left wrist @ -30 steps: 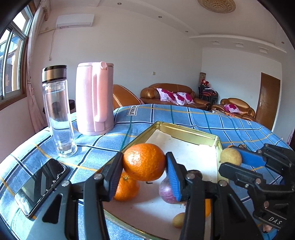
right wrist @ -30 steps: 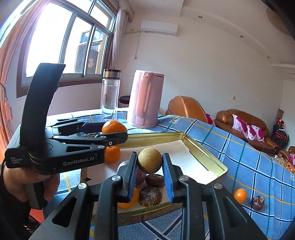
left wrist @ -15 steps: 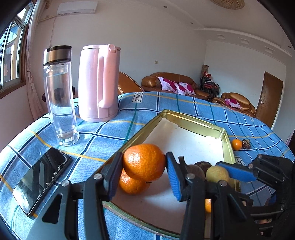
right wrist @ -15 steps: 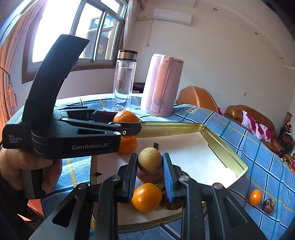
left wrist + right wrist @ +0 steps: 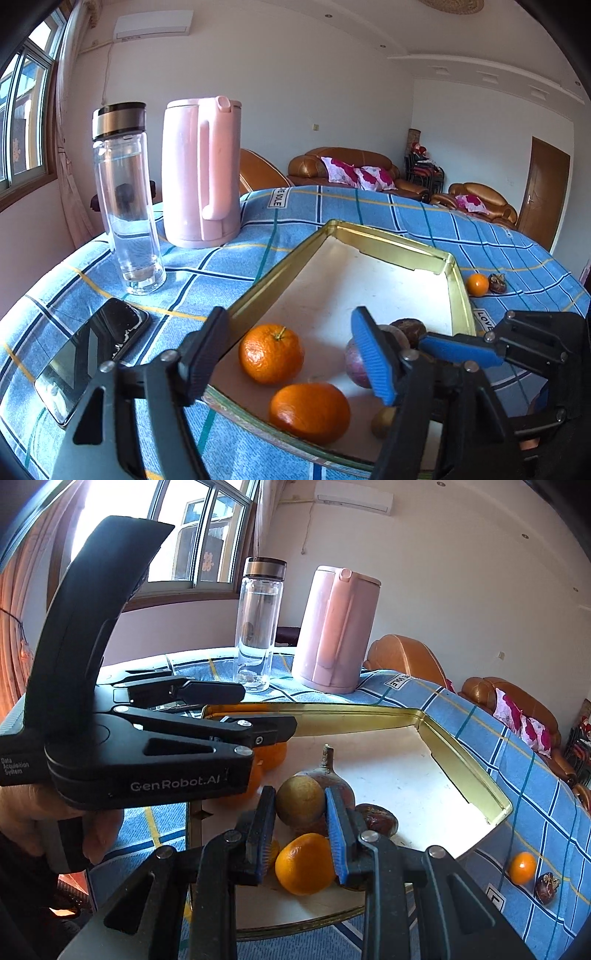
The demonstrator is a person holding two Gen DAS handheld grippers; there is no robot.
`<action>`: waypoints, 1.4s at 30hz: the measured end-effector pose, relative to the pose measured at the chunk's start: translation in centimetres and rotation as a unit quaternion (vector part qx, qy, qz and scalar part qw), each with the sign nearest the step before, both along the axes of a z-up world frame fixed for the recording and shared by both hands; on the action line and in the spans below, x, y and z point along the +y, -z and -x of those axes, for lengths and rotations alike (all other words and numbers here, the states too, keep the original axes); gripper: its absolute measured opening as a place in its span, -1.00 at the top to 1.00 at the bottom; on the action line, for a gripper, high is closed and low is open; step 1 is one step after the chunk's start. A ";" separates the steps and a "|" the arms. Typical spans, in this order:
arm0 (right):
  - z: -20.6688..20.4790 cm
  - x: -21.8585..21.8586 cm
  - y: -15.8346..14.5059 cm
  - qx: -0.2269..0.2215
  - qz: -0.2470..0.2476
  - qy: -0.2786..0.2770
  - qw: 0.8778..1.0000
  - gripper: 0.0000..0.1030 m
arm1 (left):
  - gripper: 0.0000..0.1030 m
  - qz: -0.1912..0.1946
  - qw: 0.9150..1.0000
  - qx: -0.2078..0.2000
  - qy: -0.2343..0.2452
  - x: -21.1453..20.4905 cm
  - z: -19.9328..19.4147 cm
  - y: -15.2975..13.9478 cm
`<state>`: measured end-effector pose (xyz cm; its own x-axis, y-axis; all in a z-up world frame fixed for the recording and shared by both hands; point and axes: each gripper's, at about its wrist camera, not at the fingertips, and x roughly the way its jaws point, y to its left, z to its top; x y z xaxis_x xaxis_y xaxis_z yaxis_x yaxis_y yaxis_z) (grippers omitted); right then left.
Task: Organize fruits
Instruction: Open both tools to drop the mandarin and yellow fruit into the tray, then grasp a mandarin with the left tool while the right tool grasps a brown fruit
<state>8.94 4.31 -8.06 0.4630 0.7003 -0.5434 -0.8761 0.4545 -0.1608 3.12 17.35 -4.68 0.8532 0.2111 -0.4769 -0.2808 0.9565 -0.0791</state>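
The left gripper (image 5: 295, 349) has let go: its jaws are opening & the round orange mandarin (image 5: 270, 353) that sat clamped between them a sec ago now rests on the white floor of the gold-rimmed metal tray (image 5: 388, 240), between the spread pads w/ neither touching, just beyond a 2nd mandarin (image 5: 309, 412) at the near rim. So that fruit looks delivered, imo. The right gripper (image 5: 300, 830) has only just begun to ease & its pads press on a tan-brown round fruit (image 5: 300, 801) low over the near fruit pile; small orange + dark fruit wait on the blue plaid cloth right of the tray

A home living room: brown leather sofas (image 5: 354, 168) with floral cushions behind a table (image 5: 369, 206) covered in blue plaid cloth.
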 end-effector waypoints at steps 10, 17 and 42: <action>-0.6 -5.4 -2.1 -0.034 -0.006 0.049 0.998 0.09 | -0.82 0.000 0.999 -0.047 0.013 -2.9 0.8 -2.9; -4.4 -12.7 -5.1 -0.047 -0.031 0.150 0.987 -0.19 | -0.94 -0.029 0.995 -0.063 0.072 -9.4 -1.1 -5.3; -22.8 -18.2 2.7 0.162 0.017 0.340 0.926 -0.20 | -0.94 -0.040 0.994 0.035 0.091 -17.4 -17.3 -2.0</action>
